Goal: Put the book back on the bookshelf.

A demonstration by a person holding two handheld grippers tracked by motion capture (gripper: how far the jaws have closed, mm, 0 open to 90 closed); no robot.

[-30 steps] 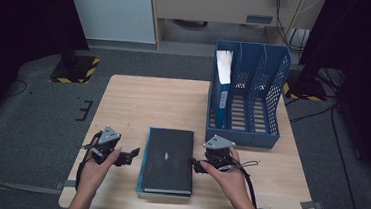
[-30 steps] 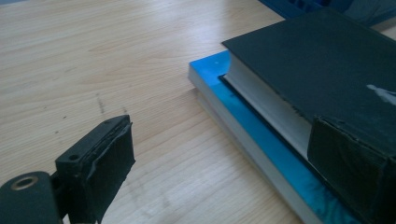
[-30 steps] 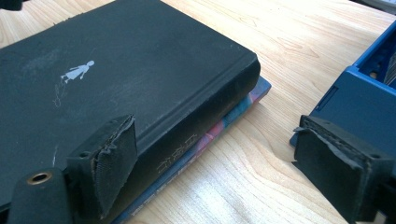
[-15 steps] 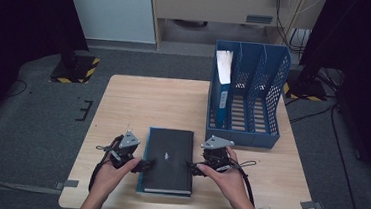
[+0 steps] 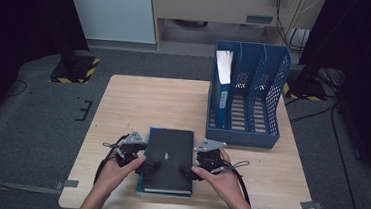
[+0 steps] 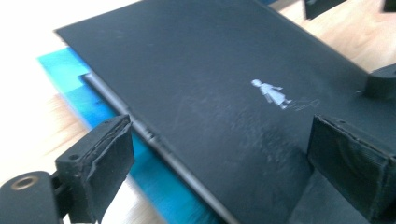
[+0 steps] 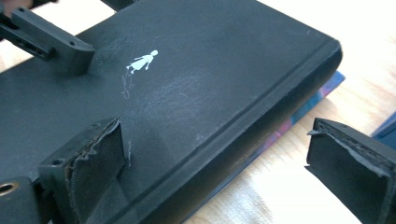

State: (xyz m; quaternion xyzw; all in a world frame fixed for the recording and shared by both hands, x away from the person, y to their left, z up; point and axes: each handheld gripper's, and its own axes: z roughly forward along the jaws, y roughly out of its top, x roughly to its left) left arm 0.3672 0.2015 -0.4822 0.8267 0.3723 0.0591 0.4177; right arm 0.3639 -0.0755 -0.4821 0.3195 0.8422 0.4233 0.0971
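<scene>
Where grey carpet surrounds it, wooden table [image 5: 138, 101] (light), black book [image 5: 168, 156]

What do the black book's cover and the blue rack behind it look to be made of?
The black book seems bound in matte leatherette or coated board: dull sheen, fine scuffs, a small printed white figure. The blue rack looks like moulded plastic, judging by its uniform colour and perforated grid walls. Neither is certain from looks alone.

A lab or studio set up for recording. A lone wooden table [image 5: 138, 101] stands on grey carpet [image 5: 31, 122], its feet marked with tape [image 5: 71, 183]; black curtains [image 5: 20, 16] flank it, cables [image 5: 331, 141] trail across the floor, and hazard-striped stand bases [image 5: 75, 69] sit behind.
</scene>
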